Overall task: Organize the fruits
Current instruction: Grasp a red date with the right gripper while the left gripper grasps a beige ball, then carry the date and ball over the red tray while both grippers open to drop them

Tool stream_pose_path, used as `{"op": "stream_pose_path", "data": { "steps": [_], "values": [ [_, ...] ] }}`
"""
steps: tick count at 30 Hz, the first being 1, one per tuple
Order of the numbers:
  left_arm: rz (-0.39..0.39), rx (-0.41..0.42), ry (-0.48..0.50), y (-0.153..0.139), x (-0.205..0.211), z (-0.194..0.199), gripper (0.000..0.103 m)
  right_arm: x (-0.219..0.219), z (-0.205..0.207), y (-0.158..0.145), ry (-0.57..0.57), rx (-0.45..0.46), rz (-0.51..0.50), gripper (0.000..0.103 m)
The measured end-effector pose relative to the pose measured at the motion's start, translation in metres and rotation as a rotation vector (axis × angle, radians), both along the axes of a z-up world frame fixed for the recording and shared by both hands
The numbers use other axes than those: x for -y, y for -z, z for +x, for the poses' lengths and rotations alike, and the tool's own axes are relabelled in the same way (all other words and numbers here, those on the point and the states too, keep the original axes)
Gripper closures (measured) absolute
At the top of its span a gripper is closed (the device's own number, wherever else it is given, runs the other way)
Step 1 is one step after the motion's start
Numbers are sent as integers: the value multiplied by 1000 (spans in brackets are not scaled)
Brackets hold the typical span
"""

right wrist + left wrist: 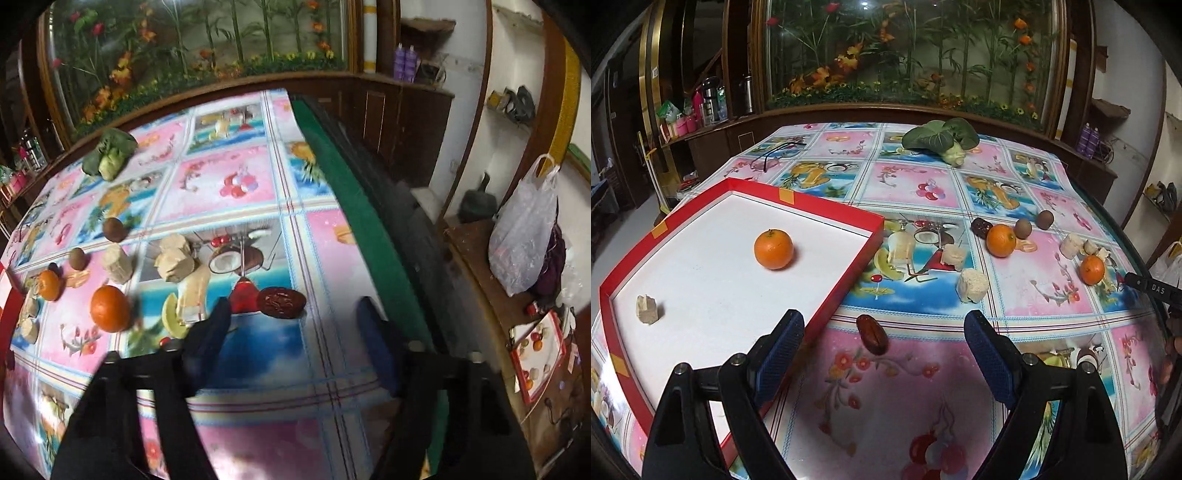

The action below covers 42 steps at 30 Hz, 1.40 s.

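left fingers (884,341) wide, empty; right fingers (295,325) seemingly empty, blurred.

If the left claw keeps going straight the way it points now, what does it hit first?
Most likely the red date lying on the tablecloth, centred just ahead of the open left claw, right of the red tray. Depth is hard to judge in this fisheye view.

The red tray (798,195) runs out of the left wrist view at its near corner, behind the left claw (884,338). The right claw (295,325) is motion-blurred. Items in the plastic bag (524,229) beyond the surface's right edge are unreadable.
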<state>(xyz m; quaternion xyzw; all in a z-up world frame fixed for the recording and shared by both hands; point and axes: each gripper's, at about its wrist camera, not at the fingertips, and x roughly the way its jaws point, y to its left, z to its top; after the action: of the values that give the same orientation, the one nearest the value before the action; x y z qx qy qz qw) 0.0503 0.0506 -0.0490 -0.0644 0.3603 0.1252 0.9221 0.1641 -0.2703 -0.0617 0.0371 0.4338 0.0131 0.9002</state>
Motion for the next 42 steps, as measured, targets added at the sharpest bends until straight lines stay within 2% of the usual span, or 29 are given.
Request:
{"op": "stream_pose_path", "data": {
  "steps": [2,4,11,13,14,16,17,18,19,21,29,42],
  "values": [
    [6,0,-4,0,1,3,15,-2,1,1,-3,-11,-9,63],
    [2,1,5,0,4,10,15,-1,0,1,-4,-9,-5,71],
    [47,-21,68,3,38,42,15,2,0,1,-13,-6,27,73],
    [55,-67,66,10,43,57,19,2,-1,0,-16,-2,35,73],
    [56,-92,62,13,44,64,29,2,-1,-1,-16,0,40,73],
    [42,-156,71,23,45,77,43,4,-2,-2,-13,6,49,73],
    [39,-144,56,20,43,78,58,4,-3,-2,-14,10,51,73],
    [50,-144,50,18,44,79,66,3,-3,-3,-15,13,48,73],
    [65,-144,48,17,45,79,78,3,-3,-4,-17,16,46,73],
    [77,-145,49,16,46,75,78,0,-4,-5,-22,20,35,73],
    [25,-142,51,12,28,32,78,-8,-6,-5,-29,7,-13,73],
    [24,-118,48,9,15,-6,78,-67,-81,-26,-186,30,-31,73]
  ]
}}
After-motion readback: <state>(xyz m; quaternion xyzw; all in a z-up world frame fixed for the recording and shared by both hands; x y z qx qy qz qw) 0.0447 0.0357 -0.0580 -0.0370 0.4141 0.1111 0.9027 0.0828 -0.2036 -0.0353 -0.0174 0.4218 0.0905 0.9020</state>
